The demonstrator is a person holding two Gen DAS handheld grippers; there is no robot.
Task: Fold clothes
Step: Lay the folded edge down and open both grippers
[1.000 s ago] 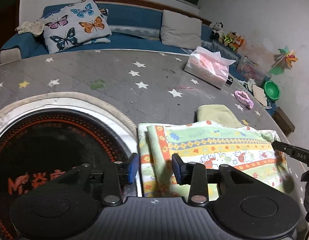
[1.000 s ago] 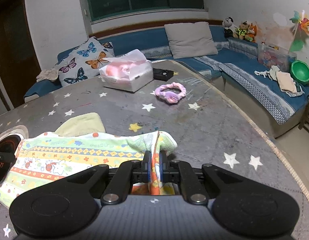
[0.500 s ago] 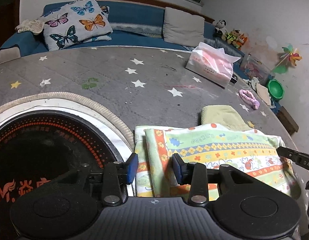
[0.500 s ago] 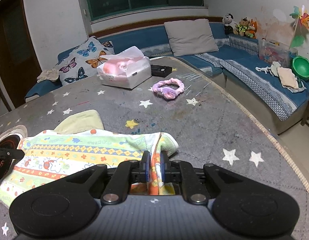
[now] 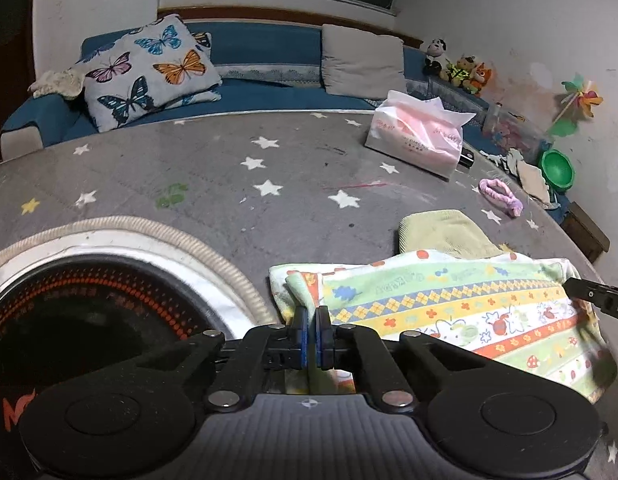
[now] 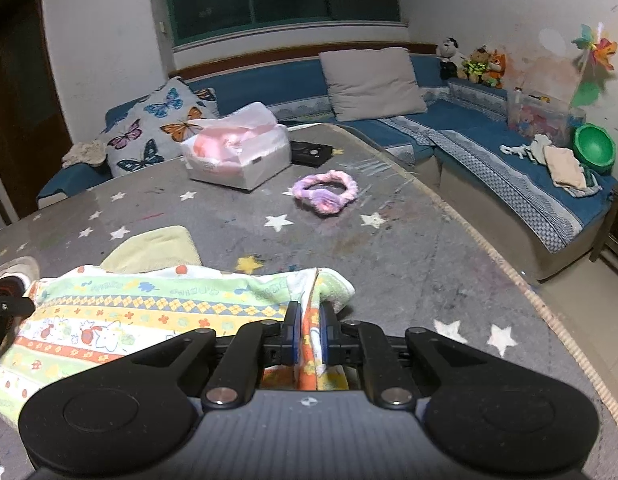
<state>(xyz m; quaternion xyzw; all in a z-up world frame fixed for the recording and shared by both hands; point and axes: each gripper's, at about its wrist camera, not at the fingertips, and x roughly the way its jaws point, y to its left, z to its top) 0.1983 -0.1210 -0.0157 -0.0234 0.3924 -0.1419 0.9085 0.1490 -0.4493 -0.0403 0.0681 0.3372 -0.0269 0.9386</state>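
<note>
A colourful patterned cloth [image 5: 449, 304] with green, yellow and orange stripes lies folded on the grey star-print table [image 5: 213, 184]. My left gripper [image 5: 312, 338] is shut on the cloth's left edge. My right gripper [image 6: 309, 334] is shut on the cloth's right edge [image 6: 313, 320], which bunches between the blue pads. The cloth [image 6: 129, 312] spreads to the left in the right wrist view. The other gripper's tip shows at each view's side edge [image 5: 597, 296].
A pale yellow-green folded cloth [image 5: 441, 236] lies just behind the patterned one. A pink tissue pack [image 5: 417, 136], a purple headband [image 6: 325, 192] and a black device [image 6: 311, 152] sit further back. A round black hob [image 5: 81, 312] is set into the table at left. A blue sofa surrounds the table.
My left gripper has moved onto the cloth's left edge and closed on it; it was open before. My right gripper has kept its hold on the right edge.
</note>
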